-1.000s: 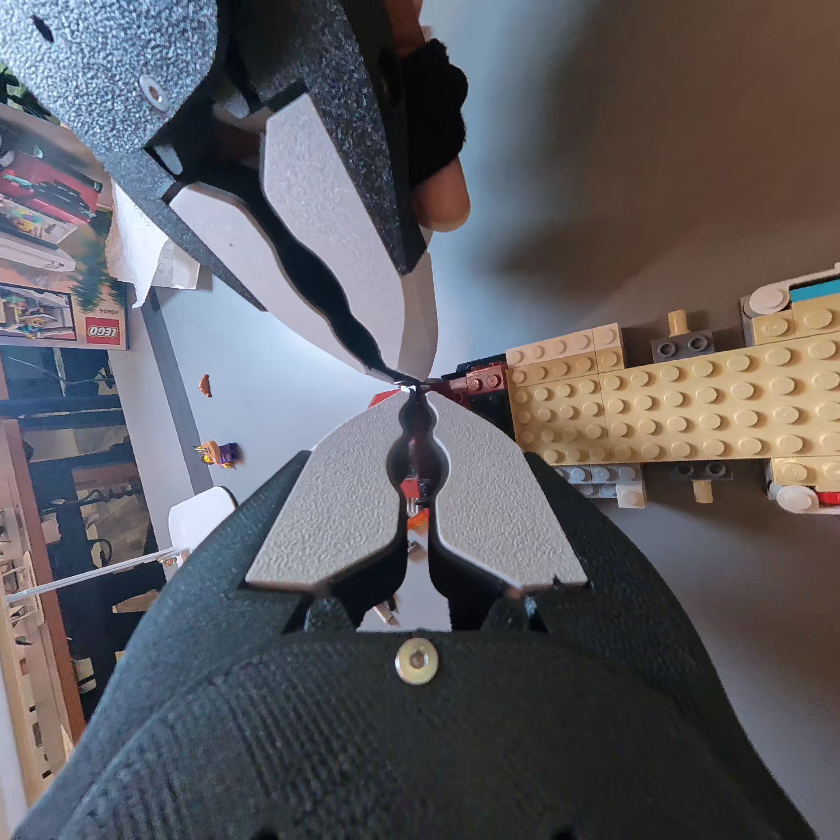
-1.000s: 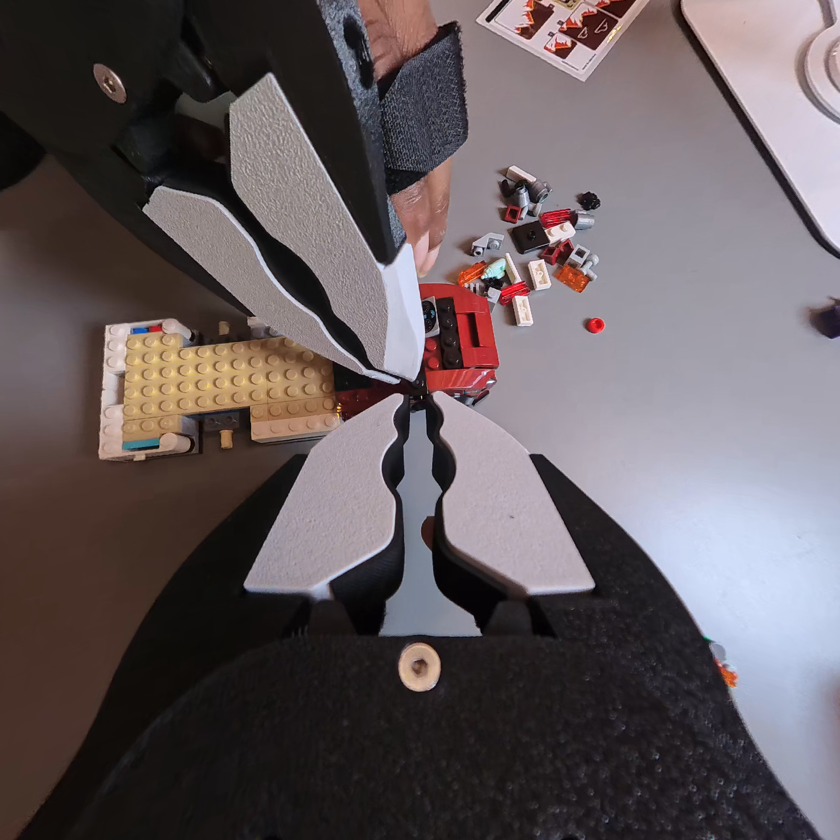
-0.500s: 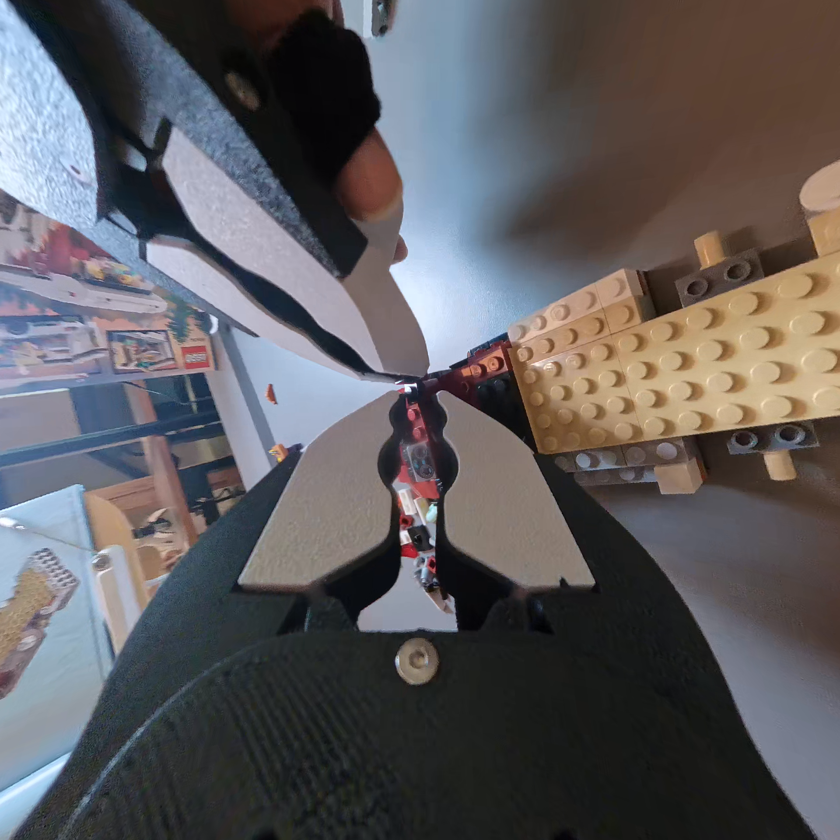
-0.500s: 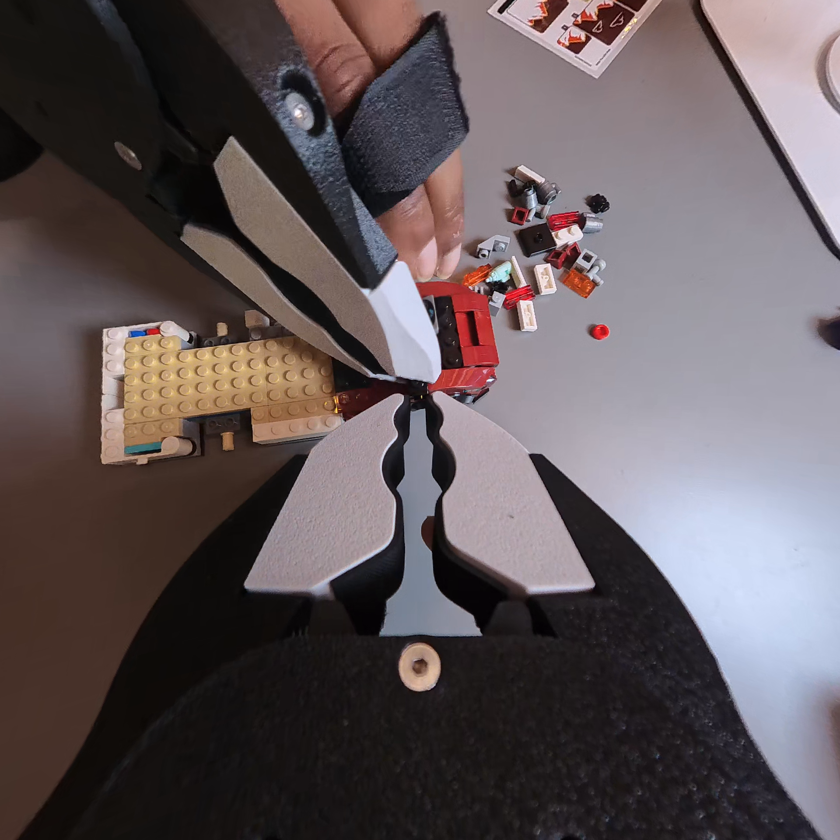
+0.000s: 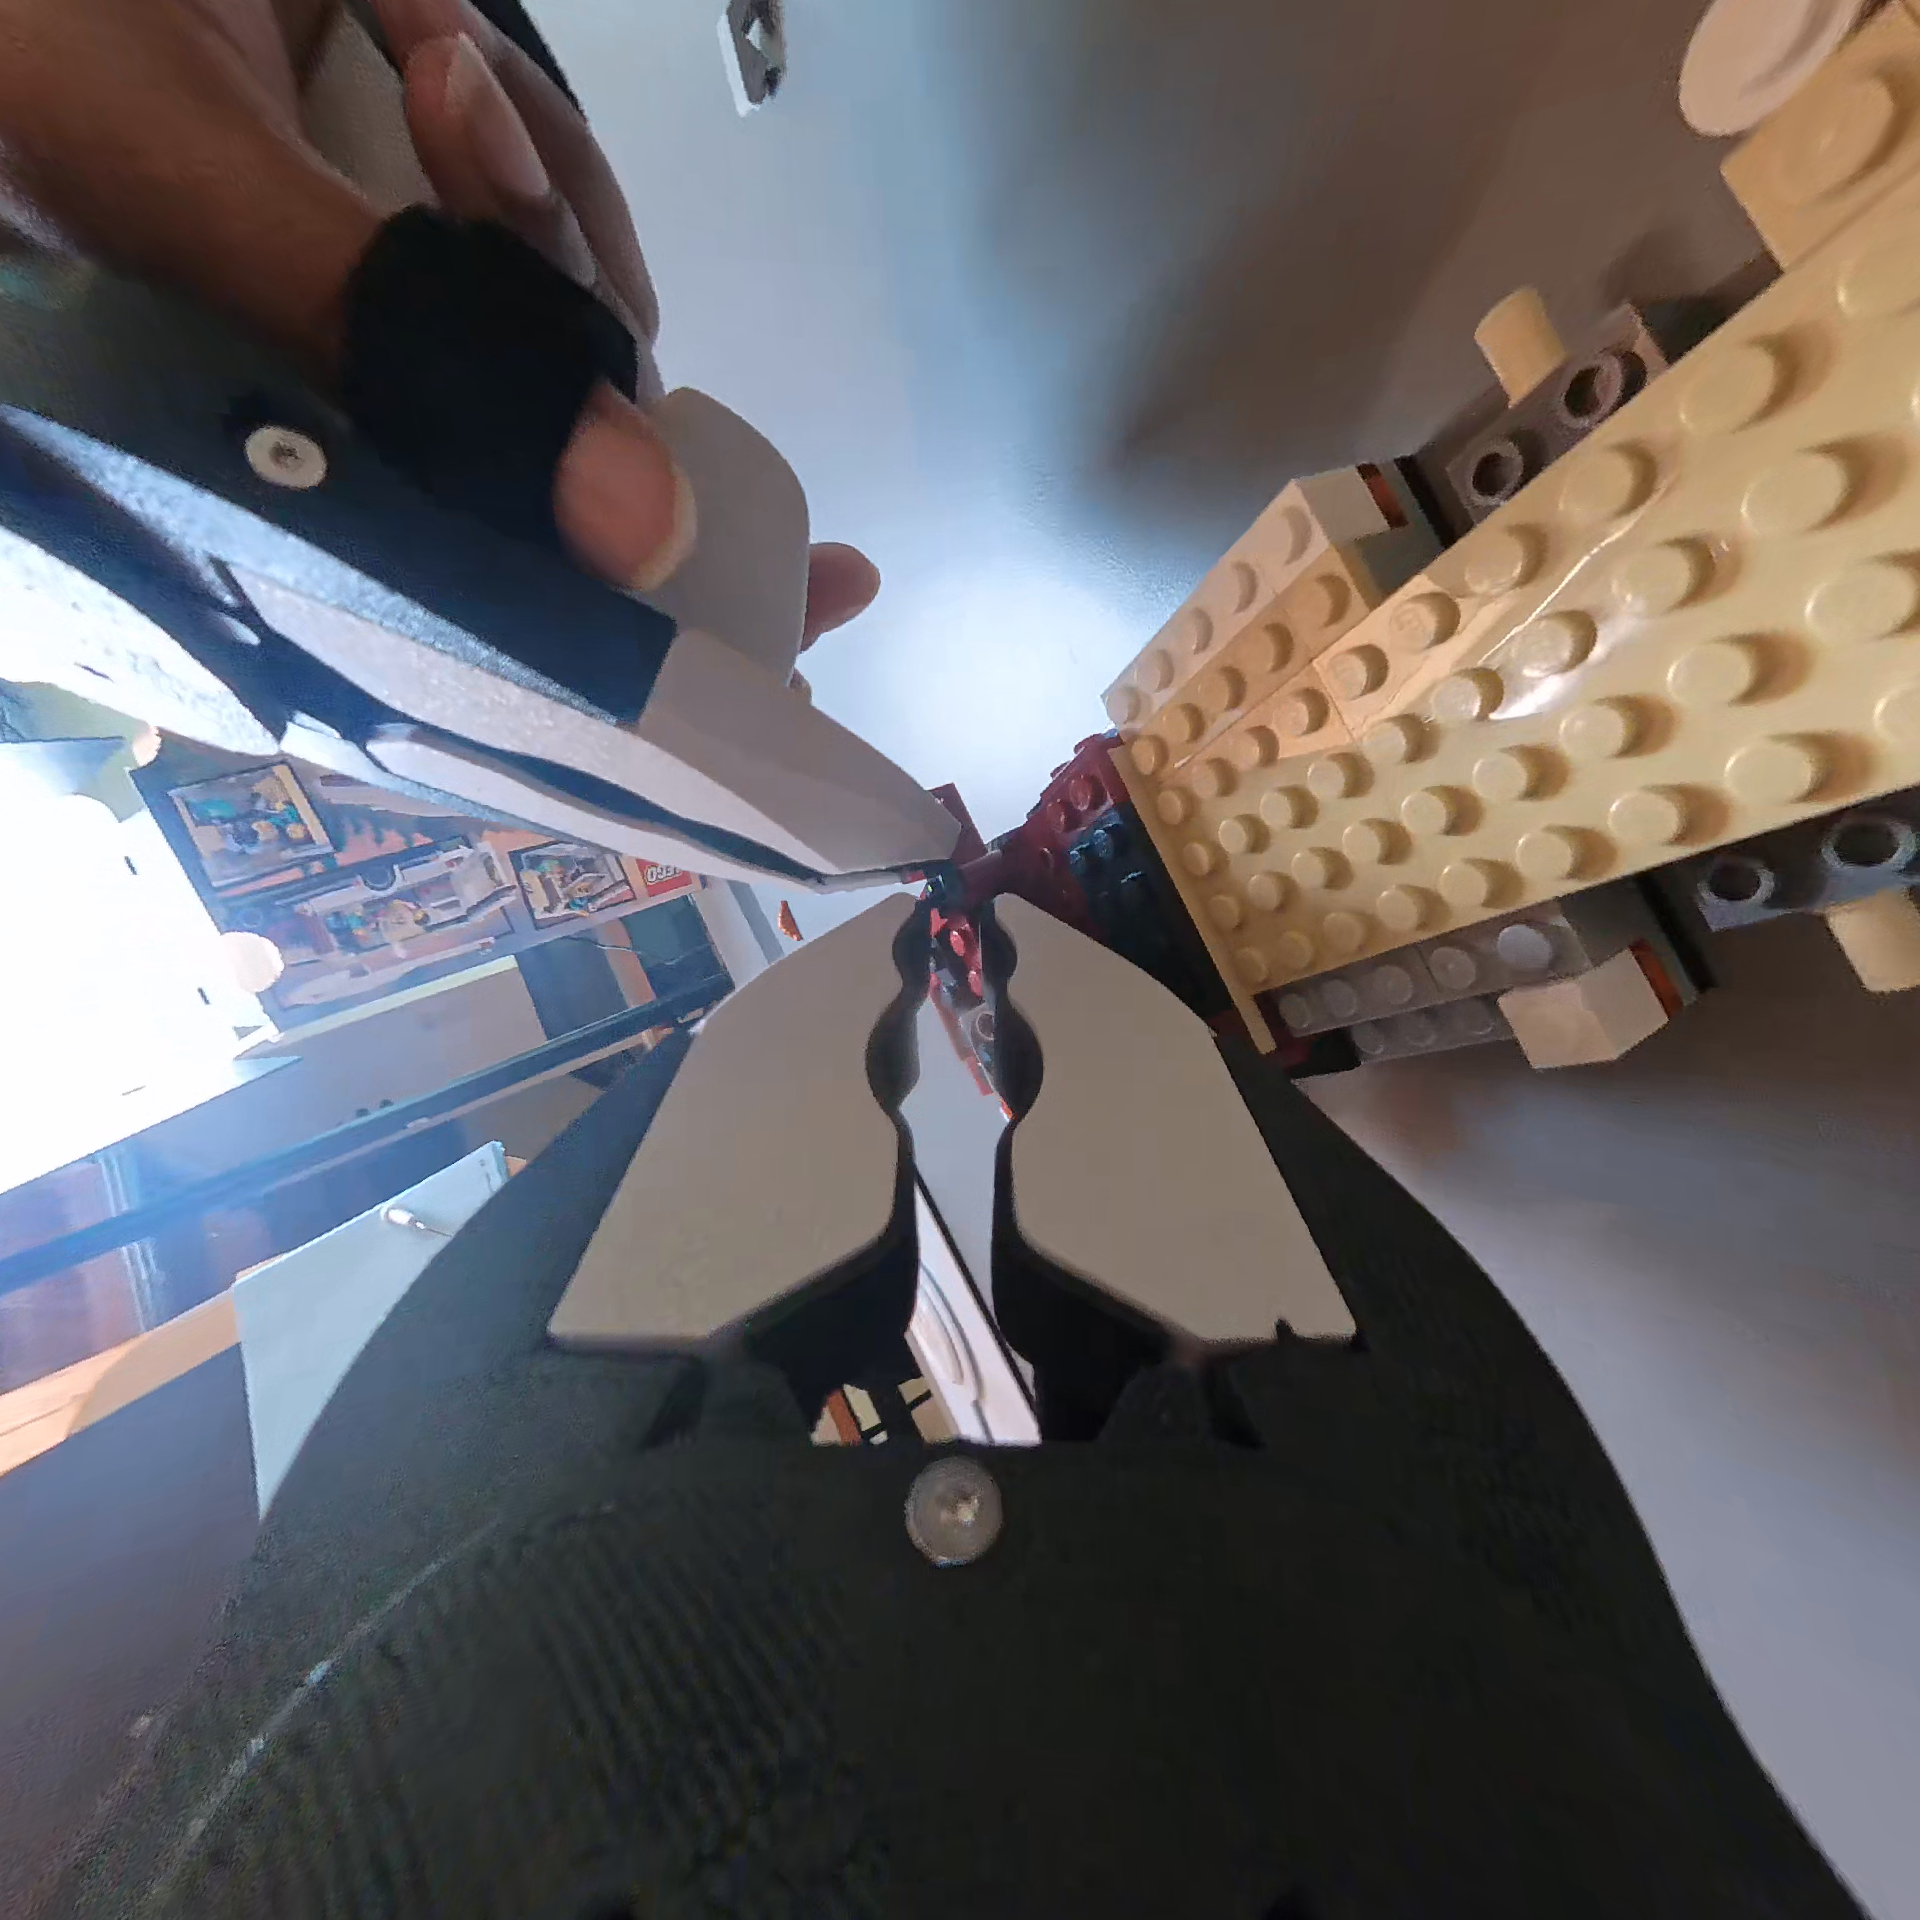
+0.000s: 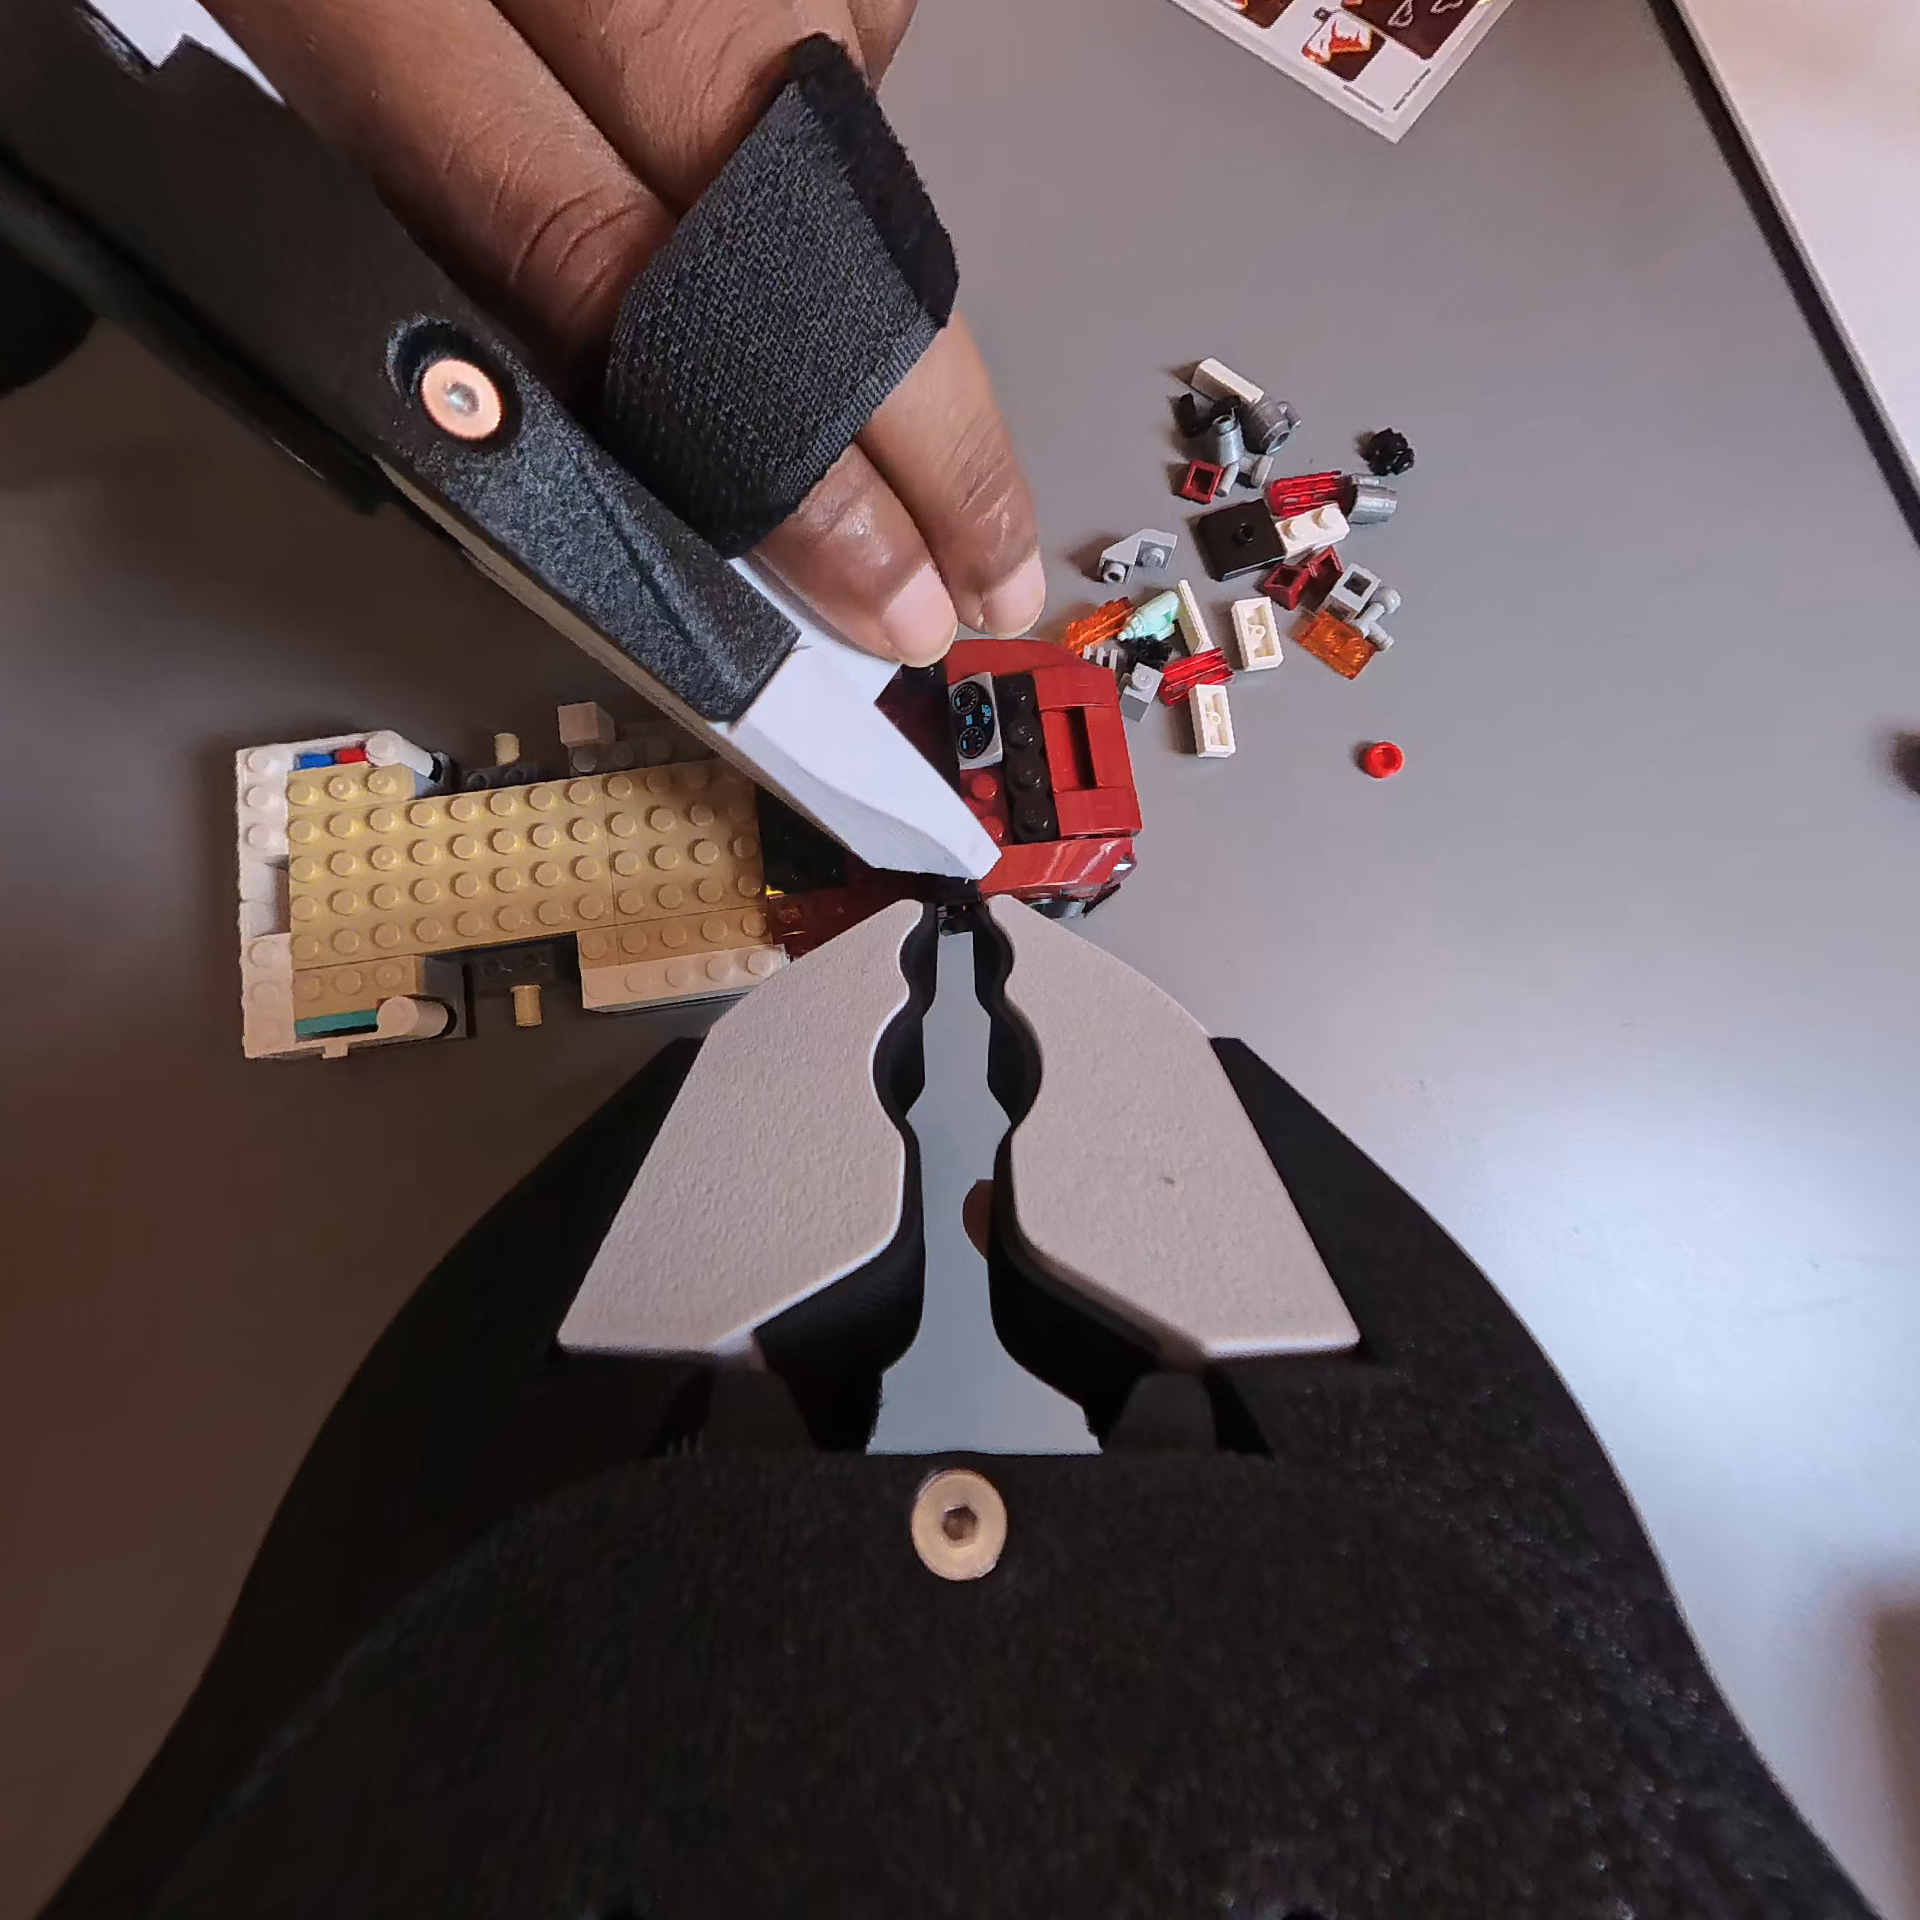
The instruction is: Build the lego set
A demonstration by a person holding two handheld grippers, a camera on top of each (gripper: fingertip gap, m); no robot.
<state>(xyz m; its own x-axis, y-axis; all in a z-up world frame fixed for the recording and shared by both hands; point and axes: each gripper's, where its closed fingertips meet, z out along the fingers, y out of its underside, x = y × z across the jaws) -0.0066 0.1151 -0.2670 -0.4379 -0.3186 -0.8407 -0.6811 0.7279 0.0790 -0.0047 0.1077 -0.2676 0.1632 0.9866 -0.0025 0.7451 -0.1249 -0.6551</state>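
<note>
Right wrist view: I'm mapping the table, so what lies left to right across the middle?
Tan studded plate → dark red cab section → heap of small loose pieces → lone red round stud.

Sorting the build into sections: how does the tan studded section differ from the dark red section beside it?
The tan studded section is long, flat and pale; the dark red section is short, boxy and dark. The tan one shows bare studs only; the red one carries a row of black pieces and a small dial tile. Both gripper tips meet at the red one. They are joined end to end.
</note>
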